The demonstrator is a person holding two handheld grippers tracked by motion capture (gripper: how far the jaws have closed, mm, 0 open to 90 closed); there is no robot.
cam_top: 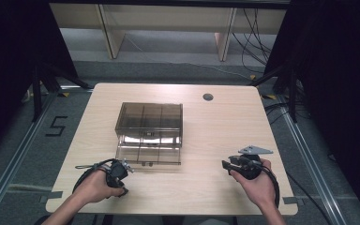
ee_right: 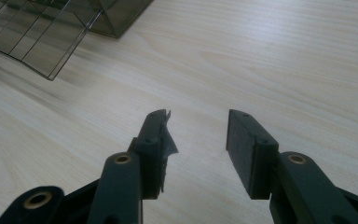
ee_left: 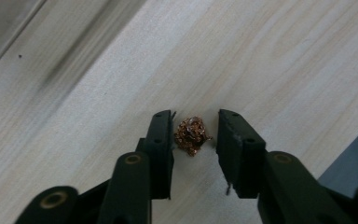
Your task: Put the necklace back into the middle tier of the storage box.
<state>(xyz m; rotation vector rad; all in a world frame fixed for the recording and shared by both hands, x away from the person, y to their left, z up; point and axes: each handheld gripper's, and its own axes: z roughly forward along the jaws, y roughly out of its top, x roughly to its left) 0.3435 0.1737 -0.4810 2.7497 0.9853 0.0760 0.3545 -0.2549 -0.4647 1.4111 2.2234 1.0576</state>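
**Left gripper astride a copper-coloured clump**

Left gripper of mine hangs over the pale wood-grain table – its black jaws stand either side of a small crumpled clump of coppery-gold metal chain, not yet pressing it. My right gripper is released, nothing between its jaws. Behind lies a smoky transparent plastic compartment box, lid raised, on the tabletop; around it, grey floor and dark curtains. Glinting and tangled, the clump lies on bare wood near the table's front left.
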